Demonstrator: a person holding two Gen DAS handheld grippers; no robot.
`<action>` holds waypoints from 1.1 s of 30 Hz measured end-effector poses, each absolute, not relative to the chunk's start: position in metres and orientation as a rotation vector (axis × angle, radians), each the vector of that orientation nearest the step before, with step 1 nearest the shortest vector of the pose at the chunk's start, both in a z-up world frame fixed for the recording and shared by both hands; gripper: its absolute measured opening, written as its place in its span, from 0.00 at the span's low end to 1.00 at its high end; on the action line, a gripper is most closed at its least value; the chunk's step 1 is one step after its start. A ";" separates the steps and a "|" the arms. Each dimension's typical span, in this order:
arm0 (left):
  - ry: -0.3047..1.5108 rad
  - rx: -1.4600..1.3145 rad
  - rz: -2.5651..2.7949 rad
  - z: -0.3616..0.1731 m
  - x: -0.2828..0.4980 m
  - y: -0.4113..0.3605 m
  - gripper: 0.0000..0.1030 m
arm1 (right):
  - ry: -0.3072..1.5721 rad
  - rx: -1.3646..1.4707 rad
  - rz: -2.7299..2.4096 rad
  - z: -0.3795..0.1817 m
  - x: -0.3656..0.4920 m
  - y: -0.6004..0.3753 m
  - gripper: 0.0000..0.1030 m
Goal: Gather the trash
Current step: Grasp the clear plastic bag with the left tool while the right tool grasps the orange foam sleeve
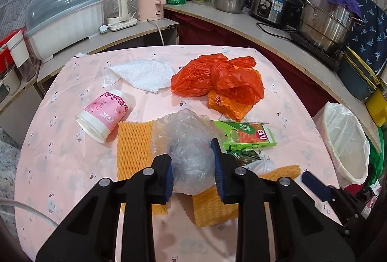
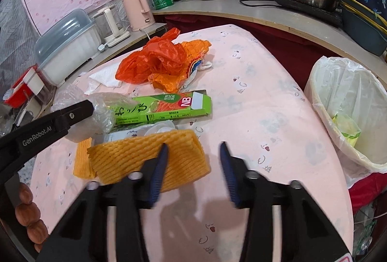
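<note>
In the left wrist view the left gripper (image 1: 193,165) tilts down toward the pink tabletop (image 1: 60,153), its blue-padded fingers (image 1: 169,177) clenched on a crumpled clear plastic bag (image 1: 188,141) that bulges between them. The bag sits over a yellow foam net (image 1: 133,148). Only this view shows the pink paper cup (image 1: 105,111) lying on its side to the left and the white tissue (image 1: 142,75) beyond it in full. An orange plastic bag (image 1: 217,78) lies further back, a green carton (image 1: 246,136) just right of the fingers, and the lined trash bin (image 1: 346,141) stands off the table's right edge.

In the right wrist view the right gripper (image 2: 193,165) also angles down, fingers (image 2: 159,170) apart; its left finger overlaps a second piece of foam net (image 2: 135,155), the right one stands over bare cloth, and a grip cannot be told. The left gripper (image 2: 72,114) reaches in from the left, and the holder's fingers (image 2: 26,208) show at the lower left. Here the trash bin (image 2: 348,116) shows a yellow-green scrap (image 2: 348,128) inside
</note>
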State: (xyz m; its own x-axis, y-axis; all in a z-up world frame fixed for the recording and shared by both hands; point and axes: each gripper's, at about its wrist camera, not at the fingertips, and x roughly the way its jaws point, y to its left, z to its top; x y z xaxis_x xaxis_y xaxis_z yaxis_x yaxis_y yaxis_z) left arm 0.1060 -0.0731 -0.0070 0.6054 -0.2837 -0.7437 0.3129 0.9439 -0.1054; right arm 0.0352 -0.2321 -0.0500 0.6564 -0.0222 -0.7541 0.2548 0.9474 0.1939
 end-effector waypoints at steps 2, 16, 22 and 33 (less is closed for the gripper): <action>0.851 0.039 -0.352 -0.005 0.103 -0.076 0.25 | 0.850 0.306 -0.148 -0.051 0.034 -0.234 0.09; 0.865 0.026 -0.356 -0.003 0.085 -0.065 0.25 | 0.781 0.318 -0.074 -0.037 0.029 -0.251 0.70; 0.882 0.028 -0.340 -0.012 0.084 -0.058 0.25 | 0.816 0.260 0.043 -0.047 0.050 -0.248 0.72; 0.882 0.035 -0.333 -0.013 0.085 -0.058 0.25 | 0.895 0.275 0.182 -0.066 0.054 -0.247 0.51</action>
